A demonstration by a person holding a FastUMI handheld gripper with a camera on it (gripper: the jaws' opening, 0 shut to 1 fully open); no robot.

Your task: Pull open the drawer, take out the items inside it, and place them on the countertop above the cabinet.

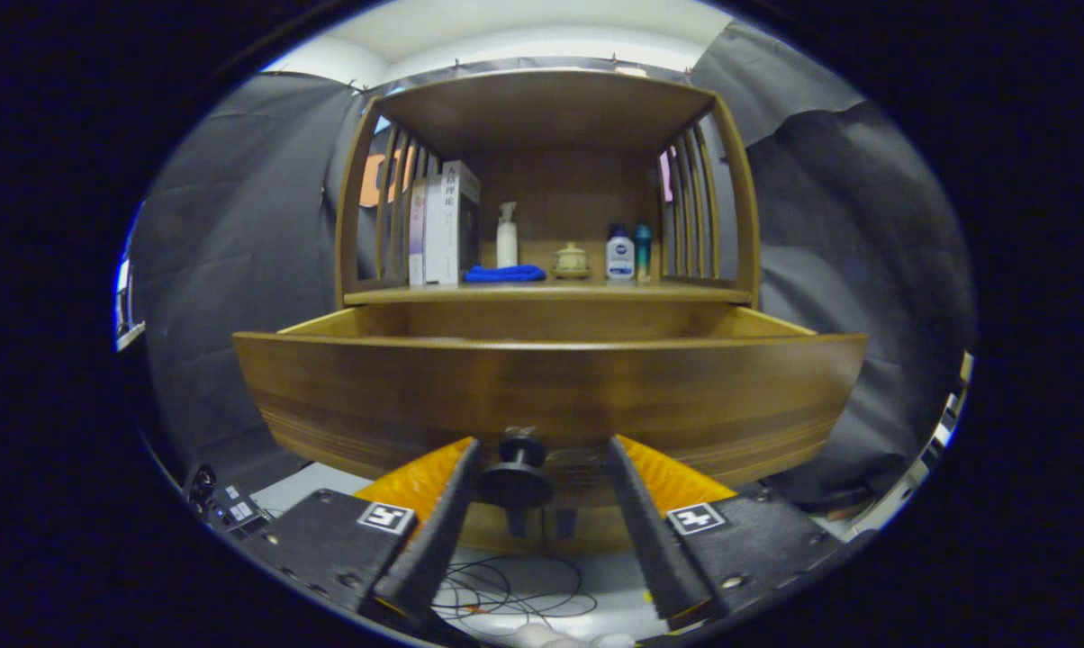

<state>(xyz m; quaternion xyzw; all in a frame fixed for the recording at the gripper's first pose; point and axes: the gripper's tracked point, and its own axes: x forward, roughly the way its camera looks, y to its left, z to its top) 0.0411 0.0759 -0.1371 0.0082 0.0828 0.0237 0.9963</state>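
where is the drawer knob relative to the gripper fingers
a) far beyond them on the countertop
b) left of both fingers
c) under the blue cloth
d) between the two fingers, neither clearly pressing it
d: the knob on the pulled-out drawer sits between the spread fingers of the gripper, with a gap on the right side.

I'm working in a staged recording booth, not a real home: black cloth (236, 225) hangs all around a wooden cabinet (551, 270) dressed with books (447, 225), bottles (619, 254) and a blue cloth (504, 273), and cables (515, 594) lie on the floor.
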